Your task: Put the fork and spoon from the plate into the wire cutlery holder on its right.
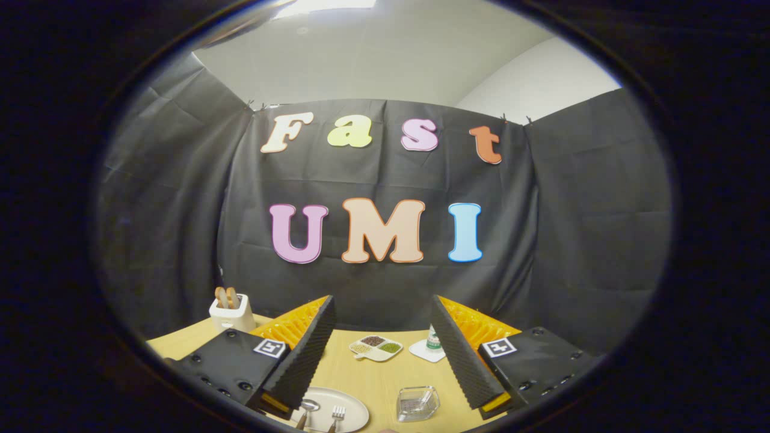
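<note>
Wooden table [373,379], light tan top. White toaster [231,313] at its far left edge, two browned slices of bread [227,297] standing upright in the slots. Divided white dish [376,347] mid-table, three compartments holding dark, pale and green contents. Just beside it on the right, a white coaster [425,351] bearing a small bottle [432,340], partly hidden.

Gripper [382,337] jaws wide apart, empty.
</note>
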`<move>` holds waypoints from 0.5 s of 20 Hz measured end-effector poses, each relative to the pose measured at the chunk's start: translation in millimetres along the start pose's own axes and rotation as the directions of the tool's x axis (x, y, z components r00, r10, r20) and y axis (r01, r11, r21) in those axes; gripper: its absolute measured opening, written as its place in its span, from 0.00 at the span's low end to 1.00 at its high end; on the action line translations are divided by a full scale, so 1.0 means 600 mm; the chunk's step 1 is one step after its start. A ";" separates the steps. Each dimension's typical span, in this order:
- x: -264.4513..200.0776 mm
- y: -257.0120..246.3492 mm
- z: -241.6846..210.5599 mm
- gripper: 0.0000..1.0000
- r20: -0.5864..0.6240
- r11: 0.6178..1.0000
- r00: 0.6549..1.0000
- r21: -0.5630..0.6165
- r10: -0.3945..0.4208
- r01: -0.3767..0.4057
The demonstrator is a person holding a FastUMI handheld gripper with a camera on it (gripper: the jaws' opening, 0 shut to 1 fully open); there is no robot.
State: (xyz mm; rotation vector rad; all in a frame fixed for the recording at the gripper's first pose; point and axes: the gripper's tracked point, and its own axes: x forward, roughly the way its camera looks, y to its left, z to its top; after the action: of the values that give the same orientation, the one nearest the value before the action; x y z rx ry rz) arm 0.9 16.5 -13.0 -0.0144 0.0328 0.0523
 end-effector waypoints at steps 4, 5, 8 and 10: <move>-0.002 0.006 -0.011 1.00 -0.019 1.000 1.000 -0.009 0.021 -0.021; -0.002 0.009 -0.016 1.00 -0.031 0.999 0.999 -0.013 0.030 -0.030; -0.001 0.018 -0.038 1.00 -0.069 0.998 0.996 -0.028 0.055 -0.058; -0.001 0.031 -0.050 1.00 -0.093 0.996 0.993 -0.035 0.077 -0.080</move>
State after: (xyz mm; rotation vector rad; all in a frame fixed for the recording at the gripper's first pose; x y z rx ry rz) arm -1.8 34.4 -43.1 -0.0538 0.1244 0.1311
